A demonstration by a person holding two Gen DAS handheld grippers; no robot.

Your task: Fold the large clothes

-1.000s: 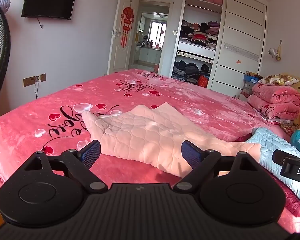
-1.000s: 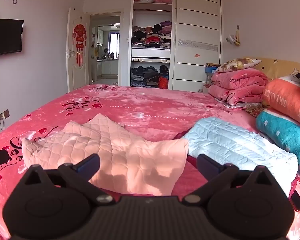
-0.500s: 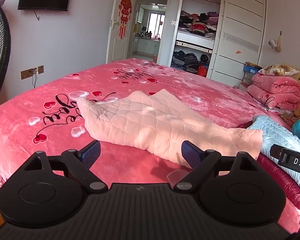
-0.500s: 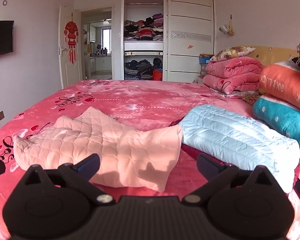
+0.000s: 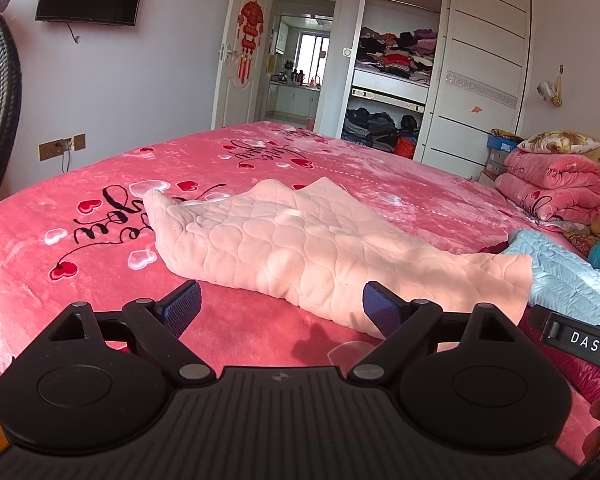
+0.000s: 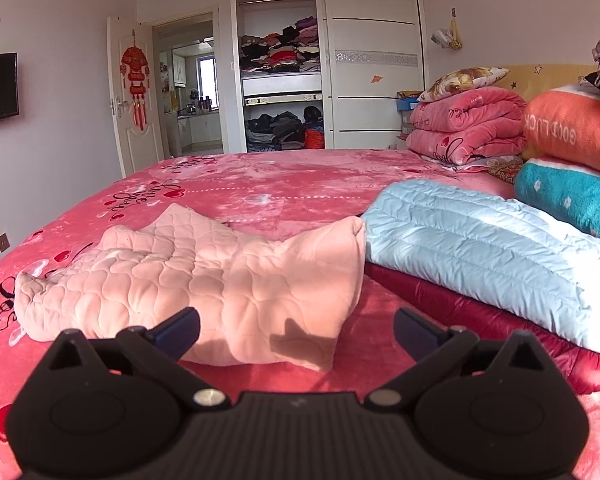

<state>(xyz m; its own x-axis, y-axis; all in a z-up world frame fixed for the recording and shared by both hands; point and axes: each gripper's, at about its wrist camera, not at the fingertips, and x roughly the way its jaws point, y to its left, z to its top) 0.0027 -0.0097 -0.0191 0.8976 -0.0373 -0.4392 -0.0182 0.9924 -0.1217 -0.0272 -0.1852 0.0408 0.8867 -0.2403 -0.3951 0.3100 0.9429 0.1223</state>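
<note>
— Both views have drawn nearer the pink quilted garment (image 5: 300, 248); it lies rumpled on the red bed cover (image 5: 100, 280), touching the folded blue jacket (image 6: 480, 240).
— We hold our left tool (image 5: 282, 306) and right tool (image 6: 296, 328) spread wide, empty, just short of it.

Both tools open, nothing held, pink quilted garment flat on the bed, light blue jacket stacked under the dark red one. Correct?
One error: the stack is the other way round. In the right wrist view the light blue jacket lies on top of the dark red one. The rest holds: left tool and right tool are open and empty, and the pink garment lies on the bed.
</note>
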